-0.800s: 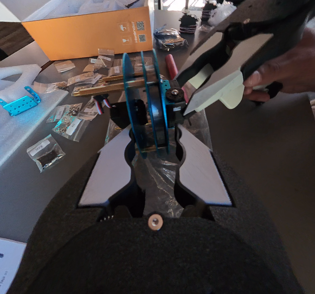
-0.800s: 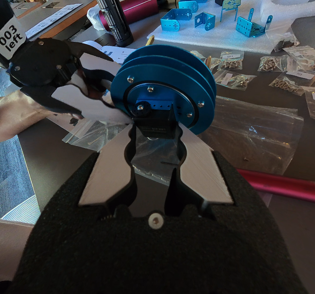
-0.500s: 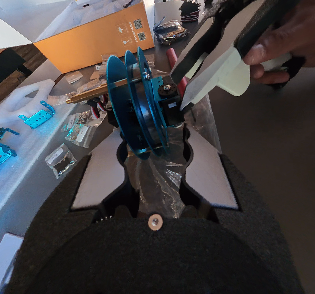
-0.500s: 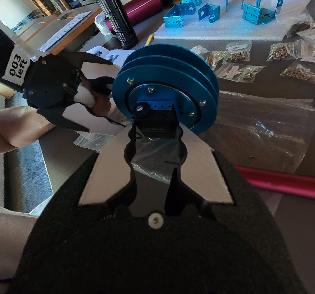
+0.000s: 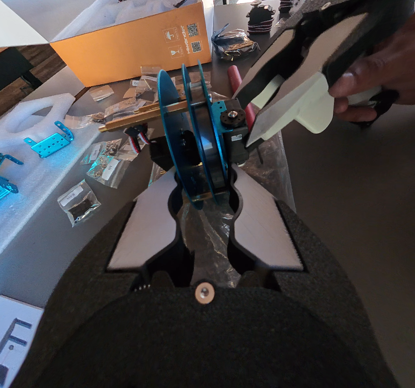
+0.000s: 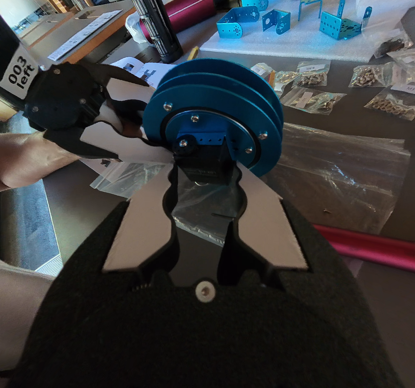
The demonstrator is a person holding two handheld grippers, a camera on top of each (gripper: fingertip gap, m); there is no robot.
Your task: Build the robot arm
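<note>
While both grippers share one load, each set of jaws is closed on a different part: left gripper point(image 5: 203, 188) pinches the lower rims of the blue disc assembly point(image 5: 193, 134), right gripper point(image 6: 205, 174) clamps the black servo point(image 6: 203, 163) bolted to its front face. Assembly sits centre frame in both views, apparently lifted off the surface point(image 5: 348, 197), discs on edge, brass standoff point(image 5: 143, 116) pointing left. Progress: discs, servo and bracket look joined; what remains I can't tell. Pose: right hand point(image 5: 377, 80) enters from upper right, angled down; left comes from the left in the right wrist view. Around it: clear bag point(image 6: 325, 186), screw packets point(image 5: 103, 165), blue brackets point(image 6: 278, 20), orange box point(image 5: 134, 46).
</note>
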